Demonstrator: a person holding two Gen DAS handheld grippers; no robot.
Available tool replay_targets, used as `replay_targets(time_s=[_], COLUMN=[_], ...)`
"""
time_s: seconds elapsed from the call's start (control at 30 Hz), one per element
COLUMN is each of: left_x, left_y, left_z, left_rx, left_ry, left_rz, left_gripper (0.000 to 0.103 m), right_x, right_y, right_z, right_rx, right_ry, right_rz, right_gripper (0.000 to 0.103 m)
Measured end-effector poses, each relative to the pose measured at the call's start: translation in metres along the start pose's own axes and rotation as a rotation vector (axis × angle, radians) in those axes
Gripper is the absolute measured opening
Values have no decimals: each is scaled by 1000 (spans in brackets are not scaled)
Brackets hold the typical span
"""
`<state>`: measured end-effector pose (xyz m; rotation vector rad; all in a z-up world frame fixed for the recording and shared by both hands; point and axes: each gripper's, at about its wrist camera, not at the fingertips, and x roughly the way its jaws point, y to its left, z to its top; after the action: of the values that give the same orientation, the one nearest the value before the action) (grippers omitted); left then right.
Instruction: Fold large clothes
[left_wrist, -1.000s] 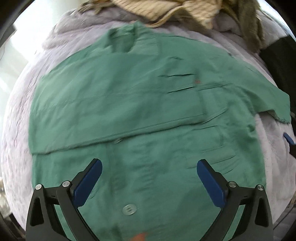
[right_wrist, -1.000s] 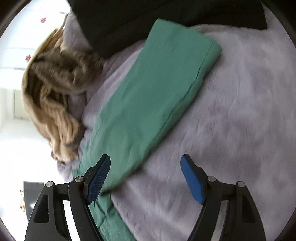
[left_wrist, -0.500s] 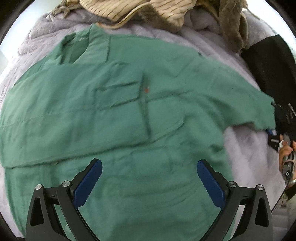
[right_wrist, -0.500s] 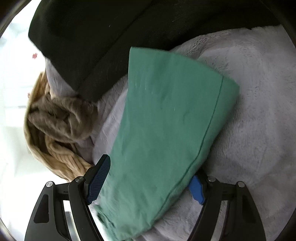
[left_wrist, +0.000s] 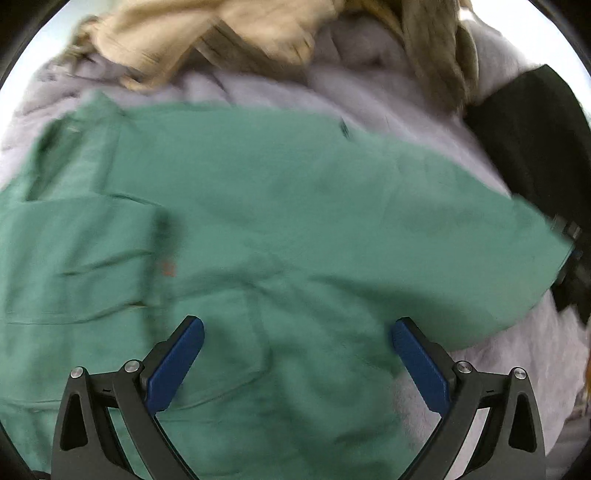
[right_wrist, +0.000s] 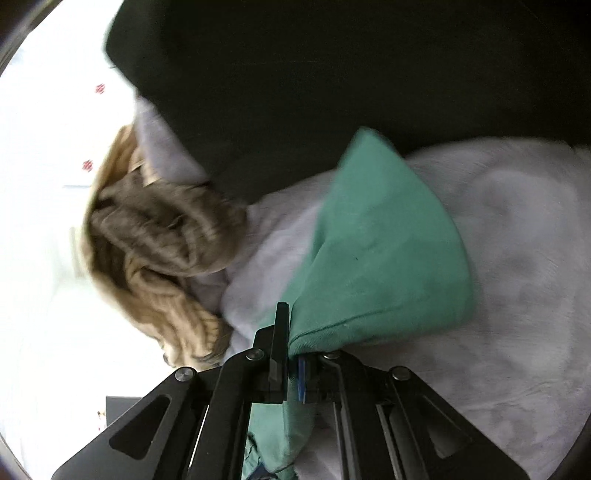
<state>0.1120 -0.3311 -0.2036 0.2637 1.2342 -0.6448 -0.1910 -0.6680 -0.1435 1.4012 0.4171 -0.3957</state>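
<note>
A green button-up shirt (left_wrist: 280, 229) lies spread on a pale lilac fleece blanket (left_wrist: 495, 373), its collar at the upper left. My left gripper (left_wrist: 297, 354) is open and empty, low over the shirt's body. In the right wrist view my right gripper (right_wrist: 293, 360) is shut on the cuff end of the shirt's green sleeve (right_wrist: 384, 258), which bunches up in front of the jaws. The right gripper also shows at the right edge of the left wrist view (left_wrist: 574, 266), at the sleeve's end.
A heap of beige and brown knit clothes (left_wrist: 258, 33) lies at the far side of the blanket, also in the right wrist view (right_wrist: 159, 251). A black garment (right_wrist: 332, 74) lies beyond the sleeve, and at the right of the left wrist view (left_wrist: 535, 140).
My right gripper moved onto the sleeve end and shut on it. My left gripper shifted right and forward over the shirt, still open.
</note>
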Motion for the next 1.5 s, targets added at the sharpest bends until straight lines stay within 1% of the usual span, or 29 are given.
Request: replay_targets(time_s=[0.03,0.1,0.17,0.23,0.27,0.33,0.4,0.47,0.53,0.57,0.6,0.67,0.7,0.73,0.77,0.8,0.87,0.93,1.0,1.07,1.1,1.2,1.23,1.27,1.3,1.37,1.43,1.47,1.5], left_x=[-7,-9,-14,-26,-33,-53,-76,-92,-108,-113,-122,-132,-140,-146,-149,-155,-163,-167,-171,-176,-179,-185,-186,-186,-186,-190,-196,-199,-200], left_y=[-15,-30,-26,-11,-4,18,44,69,104,121,146,179,202,217,230,244,267,287,303,318,323,338,342,343,345,350,353,356,358], left_z=[-17,-27,-26,-24,-24,-25,-27,-31,-38,-41,-47,-58,-66,-75,-82,-89,-101,-110,-119,-125,-129,-135,-137,-138,-139,-144,-147,-148,-148], left_rx=[41,127,127,60,39,4,-18,-42,-87,-112,-154,-218,-261,-286,-302,-317,-326,-331,-346,-365,-373,-393,-397,-399,-401,-402,-395,-394,-395], left_ry=[13,-12,-2,6,0,-35,-83,-116,-140,-143,-146,-153,-154,-154,-156,-158,-156,-145,-142,-149,-154,-170,-173,-173,-173,-180,-195,-203,-207], left_rz=[43,91,47,-25,-42,-54,-34,2,50,61,75,106,123,134,148,169,199,218,218,210,206,189,184,181,177,175,179,186,191], left_gripper=[103,103,103,103,103,103,103,103,103,103,103,103,103,103,103,103,103,103,103,103,103,103,103,103,103,103,103,103,103], right_x=[1,4,8,17,22,37,52,72,100,118,129,171,184,209,221,247,272,289,281,267,262,254,257,262,269,272,264,264,265], right_y=[9,33,55,87,100,137,171,206,238,251,257,263,262,256,251,239,221,202,196,198,197,196,195,194,198,217,245,254,263], right_z=[-1,-8,-16,-32,-40,-65,-94,-135,-189,-221,-240,-304,-321,-354,-369,-395,-420,-434,-432,-425,-421,-397,-393,-389,-389,-399,-432,-448,-476], right_rx=[-22,-82,-136,-212,-243,-334,-435,-553,-679,-743,-774,-836,-848,-871,-879,-885,-879,-840,-777,-734,-718,-607,-573,-544,-540,-644,-895,-988,-1120], right_ry=[8,31,53,90,107,153,192,247,317,359,383,477,504,551,575,626,671,705,683,631,602,499,490,488,490,466,445,451,485], right_rz=[12,44,74,118,133,172,194,215,226,221,212,181,166,117,89,17,-90,-193,-192,-204,-199,-223,-223,-223,-234,-236,-214,-207,-206], right_gripper=[4,4,4,4,4,4,4,4,4,4,4,4,4,4,5,6,8,14,27,62,65,65,55,29,16,13,13,13,13])
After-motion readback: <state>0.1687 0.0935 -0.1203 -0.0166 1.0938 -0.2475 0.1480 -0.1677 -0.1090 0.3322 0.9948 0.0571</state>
